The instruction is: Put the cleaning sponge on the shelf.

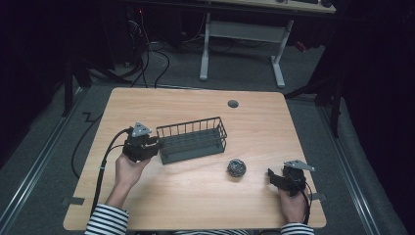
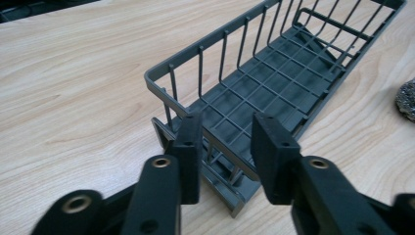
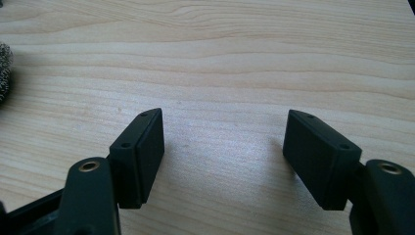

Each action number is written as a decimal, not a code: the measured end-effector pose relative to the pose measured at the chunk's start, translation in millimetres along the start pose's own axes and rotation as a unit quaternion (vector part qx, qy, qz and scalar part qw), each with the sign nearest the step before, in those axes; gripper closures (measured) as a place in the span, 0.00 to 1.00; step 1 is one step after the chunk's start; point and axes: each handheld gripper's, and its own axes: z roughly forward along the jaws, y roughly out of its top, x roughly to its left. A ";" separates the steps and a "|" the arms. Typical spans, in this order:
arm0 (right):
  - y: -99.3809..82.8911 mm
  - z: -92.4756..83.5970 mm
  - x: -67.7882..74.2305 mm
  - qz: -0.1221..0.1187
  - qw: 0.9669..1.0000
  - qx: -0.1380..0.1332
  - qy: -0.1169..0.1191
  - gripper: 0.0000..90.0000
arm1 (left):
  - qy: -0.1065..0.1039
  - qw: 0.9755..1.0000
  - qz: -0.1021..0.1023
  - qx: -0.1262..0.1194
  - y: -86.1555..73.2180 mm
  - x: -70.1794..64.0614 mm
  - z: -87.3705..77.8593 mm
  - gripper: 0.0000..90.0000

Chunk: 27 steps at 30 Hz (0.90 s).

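The left gripper (image 2: 222, 149) clamped the near end wall of the grey wire basket (image 2: 274, 83), while the right gripper (image 3: 225, 161) stood open and empty over the wooden table (image 3: 220, 63).

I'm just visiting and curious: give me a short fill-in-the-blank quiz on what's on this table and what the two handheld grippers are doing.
1. The left gripper has its jaws closed on the end wall of the dark grey wire ____.
2. The crumpled silvery steel-wool ball lies on the wooden ____, outside the rack.
3. The right gripper has ____ jaws with nothing between them.
4. Inside, the rack is ____.

Missing words: rack; table; open; empty
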 end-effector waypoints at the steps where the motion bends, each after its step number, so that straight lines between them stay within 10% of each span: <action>1: 0.0 0.0 0.0 0.000 1.000 0.000 0.000 0.36 | -0.002 1.000 -0.004 -0.005 0.4 0.5 -0.8 0.68; 8: 0.2 0.1 0.0 0.001 1.000 0.000 0.000 0.36 | -0.004 0.999 -0.010 -0.031 1.1 5.0 -14.8 0.38; 27: 0.8 -2.6 4.0 -0.015 0.999 0.005 0.044 0.36 | 0.067 0.995 -0.065 -0.024 -85.3 46.1 -43.6 0.30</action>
